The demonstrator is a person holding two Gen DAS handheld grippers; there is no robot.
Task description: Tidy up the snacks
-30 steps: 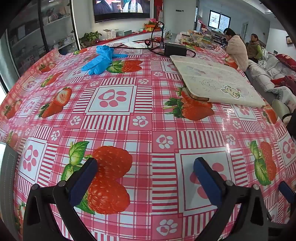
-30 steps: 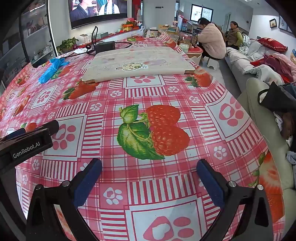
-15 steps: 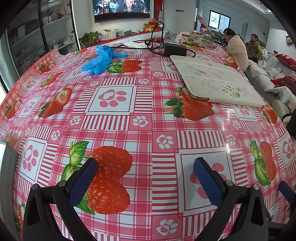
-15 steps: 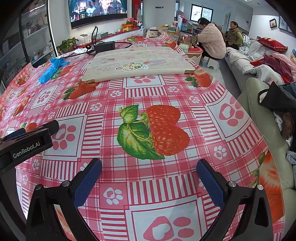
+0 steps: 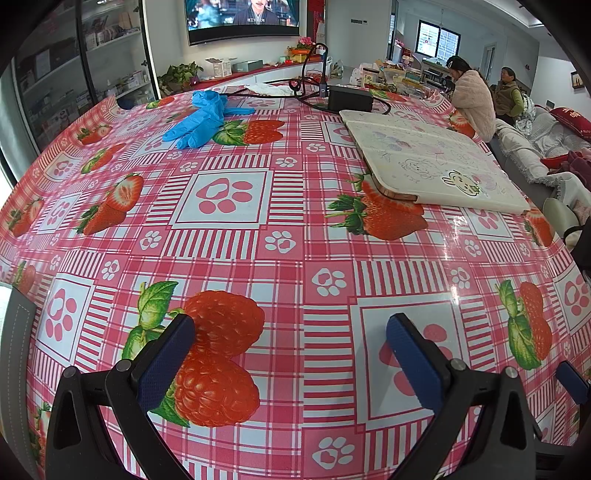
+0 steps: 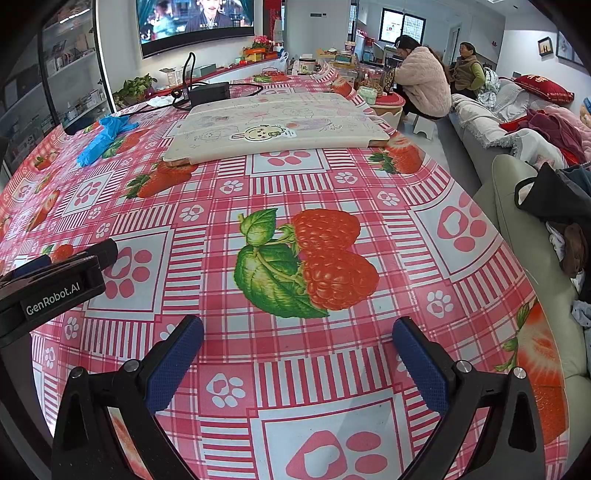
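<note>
One tabletop under a pink-and-white checked cloth printed with strawberries and paw marks carries one cream folded mat with cartoon doodles, one heap of blue rubber gloves — their number cannot be told — and one black box with cables. Beyond: one wall-mounted screen, two seated people — and one potted green plant.

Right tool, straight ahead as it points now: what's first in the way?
The right tool is open over bare tablecloth. Straight ahead, the first object looks like the white drawing board; depth is hard to judge through the fisheye.
</note>
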